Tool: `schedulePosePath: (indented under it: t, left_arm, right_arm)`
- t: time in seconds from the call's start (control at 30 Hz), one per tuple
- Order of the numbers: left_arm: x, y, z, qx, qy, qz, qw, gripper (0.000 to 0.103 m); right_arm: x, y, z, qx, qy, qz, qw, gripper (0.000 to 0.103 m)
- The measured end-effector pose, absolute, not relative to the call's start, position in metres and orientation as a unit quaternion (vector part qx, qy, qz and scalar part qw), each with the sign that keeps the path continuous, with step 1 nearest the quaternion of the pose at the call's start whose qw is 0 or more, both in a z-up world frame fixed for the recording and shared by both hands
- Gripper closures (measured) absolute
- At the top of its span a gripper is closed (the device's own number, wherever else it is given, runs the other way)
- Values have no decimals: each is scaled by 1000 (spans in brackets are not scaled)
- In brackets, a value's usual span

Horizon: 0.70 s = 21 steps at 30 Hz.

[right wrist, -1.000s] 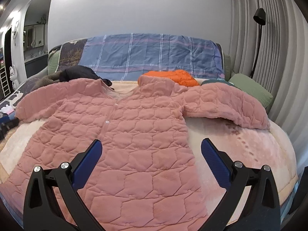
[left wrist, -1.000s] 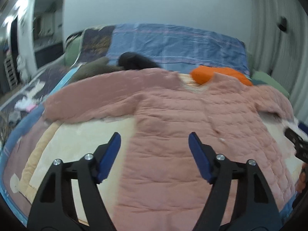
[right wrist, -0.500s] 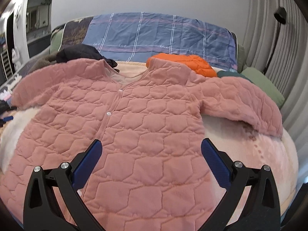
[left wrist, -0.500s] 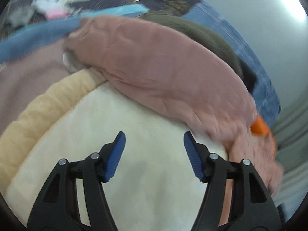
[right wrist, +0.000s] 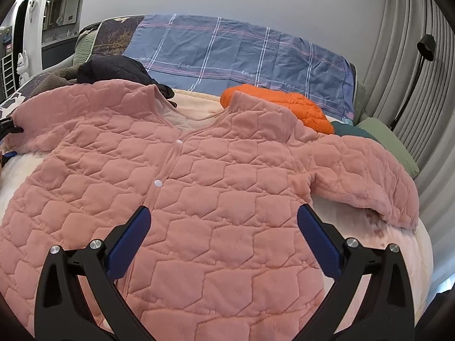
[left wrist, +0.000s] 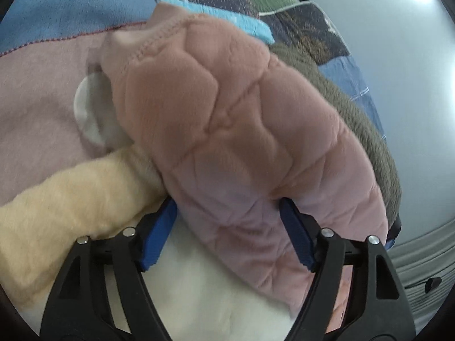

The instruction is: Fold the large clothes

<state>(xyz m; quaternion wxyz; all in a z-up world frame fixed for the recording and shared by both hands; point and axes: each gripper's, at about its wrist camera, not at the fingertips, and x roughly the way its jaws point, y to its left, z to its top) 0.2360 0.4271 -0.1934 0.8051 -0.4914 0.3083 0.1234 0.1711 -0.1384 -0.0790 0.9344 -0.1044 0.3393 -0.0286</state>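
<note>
A pink quilted jacket (right wrist: 216, 187) lies spread flat, front up and snapped shut, on a cream blanket (right wrist: 403, 244) on the bed. My right gripper (right wrist: 223, 228) is open above its lower body, apart from the cloth. The jacket's left sleeve (left wrist: 241, 130) fills the left wrist view, cuff at the upper left. My left gripper (left wrist: 227, 227) is open with its blue pads on either side of the sleeve's near edge. The left gripper also shows at the far left of the right wrist view (right wrist: 8, 126), by that sleeve's cuff.
An orange puffer jacket (right wrist: 278, 105), a black garment (right wrist: 113, 71) and a grey-brown garment (left wrist: 355, 108) lie behind the pink jacket. A blue plaid cover (right wrist: 241, 56) and green pillow (right wrist: 389, 142) are at the head. The bed's edge drops off at the right.
My left gripper has swung left and moved in until the sleeve lies between its open pads. My right gripper has moved forward and lower over the jacket body.
</note>
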Motion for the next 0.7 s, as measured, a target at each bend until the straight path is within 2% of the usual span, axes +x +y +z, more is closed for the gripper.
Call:
schedulePosePath:
  t: [0.03, 0.1, 0.17, 0.4, 0.57, 0.7]
  left_arm:
    - [237, 427, -192, -490, 300, 120, 809, 45]
    - [239, 425, -182, -477, 291, 112, 822, 76]
    - [239, 415, -158, -449, 286, 119, 838, 84]
    - [224, 370, -58, -375, 208, 96, 898, 89]
    - [219, 264, 24, -247, 168, 8, 954, 89]
    - [217, 168, 55, -156, 157, -85, 971, 89]
  right_arm:
    - [172, -139, -80, -102, 341, -29, 934, 1]
    - [175, -141, -84, -95, 347, -27, 933, 1]
    - [176, -143, -84, -92, 346, -25, 933, 1]
    - [169, -160, -76, -71, 340, -14, 938, 1]
    - [162, -177, -72, -56, 334, -18, 941, 1]
    - [154, -199, -72, -26, 337, -21, 941, 1]
